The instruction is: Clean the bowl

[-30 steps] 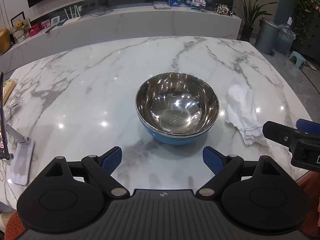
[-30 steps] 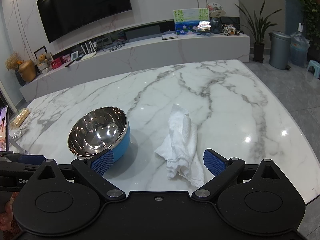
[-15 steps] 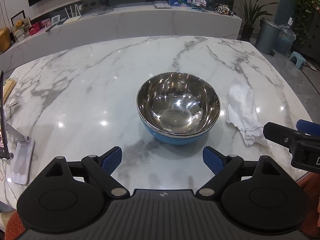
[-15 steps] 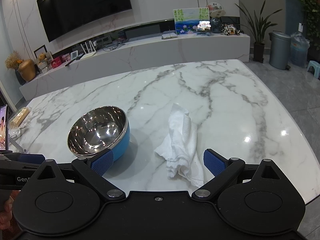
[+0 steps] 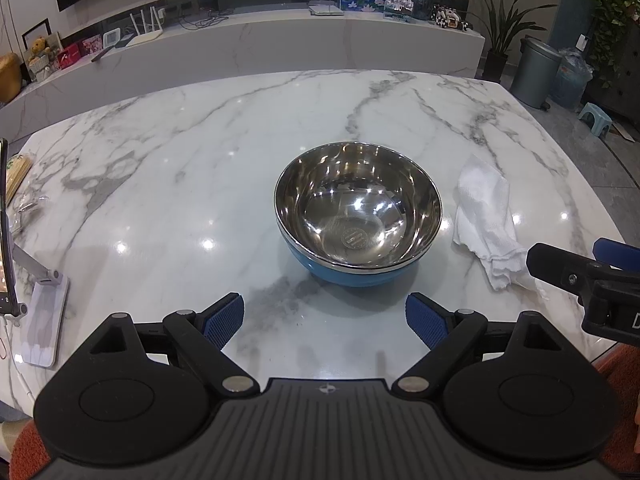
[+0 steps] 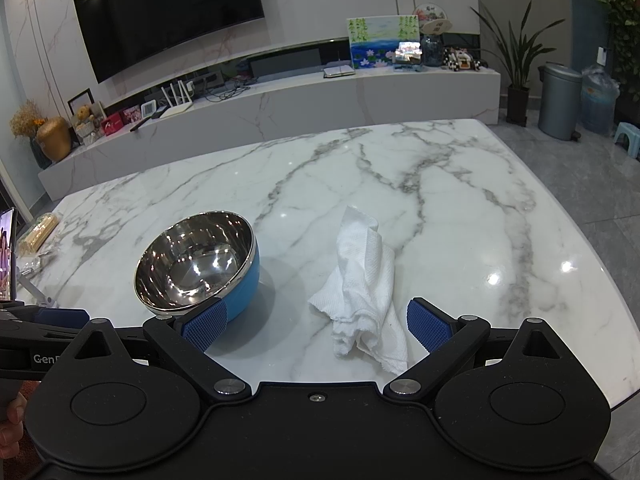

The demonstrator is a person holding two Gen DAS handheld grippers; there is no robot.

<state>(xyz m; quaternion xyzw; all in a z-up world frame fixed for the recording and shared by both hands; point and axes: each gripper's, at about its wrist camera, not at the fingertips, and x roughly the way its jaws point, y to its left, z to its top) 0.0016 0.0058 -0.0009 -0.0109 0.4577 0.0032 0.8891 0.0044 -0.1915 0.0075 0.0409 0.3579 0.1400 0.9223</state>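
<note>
A steel bowl with a blue outside (image 5: 358, 216) stands upright on the white marble table (image 5: 200, 184); it also shows in the right wrist view (image 6: 198, 264). A crumpled white cloth (image 5: 486, 220) lies to its right, also in the right wrist view (image 6: 366, 292). My left gripper (image 5: 324, 320) is open and empty, just short of the bowl. My right gripper (image 6: 316, 322) is open and empty, with the near end of the cloth between its fingers' line; its left pad (image 6: 204, 324) sits in front of the bowl. The right gripper's tip shows in the left wrist view (image 5: 580, 276).
A phone on a white stand (image 5: 24, 280) is at the table's left edge, with a pack of sticks (image 5: 16, 172) behind it. The table's right edge (image 6: 600, 264) drops to a grey floor with bins (image 6: 558, 100) and a stool.
Both grippers have barely moved; the left wrist view has shifted very slightly left, so the bowl sits a touch further right. Bowl and cloth lie as before.
</note>
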